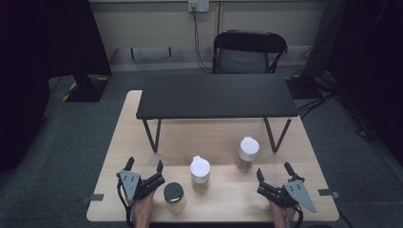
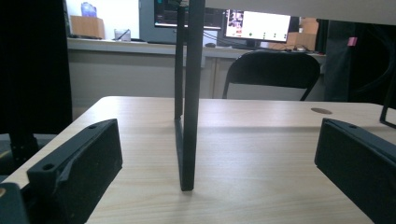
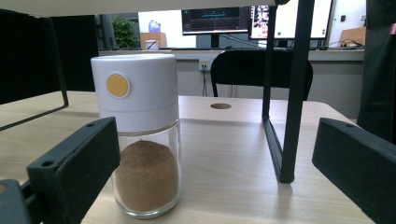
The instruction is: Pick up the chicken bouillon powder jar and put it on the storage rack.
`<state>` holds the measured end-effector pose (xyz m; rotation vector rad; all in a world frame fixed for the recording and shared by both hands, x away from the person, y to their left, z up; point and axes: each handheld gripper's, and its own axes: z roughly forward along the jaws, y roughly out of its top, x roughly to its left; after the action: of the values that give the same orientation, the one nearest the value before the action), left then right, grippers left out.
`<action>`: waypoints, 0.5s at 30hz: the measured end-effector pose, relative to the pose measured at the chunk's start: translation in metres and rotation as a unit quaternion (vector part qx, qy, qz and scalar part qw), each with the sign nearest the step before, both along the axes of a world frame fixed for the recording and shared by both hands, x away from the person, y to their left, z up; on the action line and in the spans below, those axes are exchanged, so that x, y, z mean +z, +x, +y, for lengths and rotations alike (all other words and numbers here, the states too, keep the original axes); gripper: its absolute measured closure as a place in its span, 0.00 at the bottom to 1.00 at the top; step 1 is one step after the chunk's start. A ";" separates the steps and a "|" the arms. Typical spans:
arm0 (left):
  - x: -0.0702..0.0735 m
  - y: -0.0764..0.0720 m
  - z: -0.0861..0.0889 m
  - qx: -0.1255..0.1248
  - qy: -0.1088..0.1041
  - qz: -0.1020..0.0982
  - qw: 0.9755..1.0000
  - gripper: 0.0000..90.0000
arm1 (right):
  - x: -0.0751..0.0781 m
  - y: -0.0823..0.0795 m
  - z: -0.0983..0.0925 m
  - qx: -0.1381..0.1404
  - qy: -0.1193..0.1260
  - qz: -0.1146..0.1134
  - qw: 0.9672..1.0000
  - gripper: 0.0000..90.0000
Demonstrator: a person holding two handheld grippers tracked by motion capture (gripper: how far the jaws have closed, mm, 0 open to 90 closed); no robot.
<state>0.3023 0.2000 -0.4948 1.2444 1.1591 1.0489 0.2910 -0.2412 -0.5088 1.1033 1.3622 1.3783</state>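
The white-capped glass shaker jar of brown powder (image 3: 140,140) with a yellow dot on its cap is standing upright on the pale wooden surface (image 1: 228,197), right of centre and just in front of the right leg of the black low shelf (image 1: 216,95); in the high view it is the jar nearest the right tool (image 1: 273,175), lying ahead of it and slightly toward the middle. The right tool is sitting low near the front edge with its two black jaws spread wide and gripping nothing; in the right gripper view the jar is appearing off-centre, close to the left-hand jaw, so the aim is probably not yet squared on it. Judgement: the wide spread suits the jar's round body, leaving room to slide in around the glass below the cap. The left tool (image 1: 144,167) is likewise resting near the front left, jaws fully apart and empty, looking past the shelf's thin black metal leg (image 2: 187,116) across bare wood. A short glass jar with a dark lid and pale contents (image 1: 174,197) is standing just right of the left tool, and a second white-capped jar of brown powder (image 1: 200,174) is standing between the two tools, a little further back. The three jars are standing apart in a loose diagonal, which is leaving each reachable without knocking a neighbour. The shelf top is bare, plausibly the destination. A black folding chair (image 1: 249,50) is standing beyond the surface.
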 end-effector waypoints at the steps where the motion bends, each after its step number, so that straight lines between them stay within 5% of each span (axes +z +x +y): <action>1: 0.003 -0.001 0.001 -0.003 -0.003 -0.001 1.000 0.00 | 0.000 0.000 0.000 0.000 0.000 0.000 1.000 0.00; 15: 0.019 -0.014 -0.002 -0.015 -0.012 -0.005 1.000 0.00 | 0.000 0.000 0.000 0.001 -0.001 -0.001 1.000 0.00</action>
<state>0.2881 0.1983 -0.4761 1.2324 1.1387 1.0160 0.2906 -0.2410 -0.5089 1.0994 1.3644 1.3784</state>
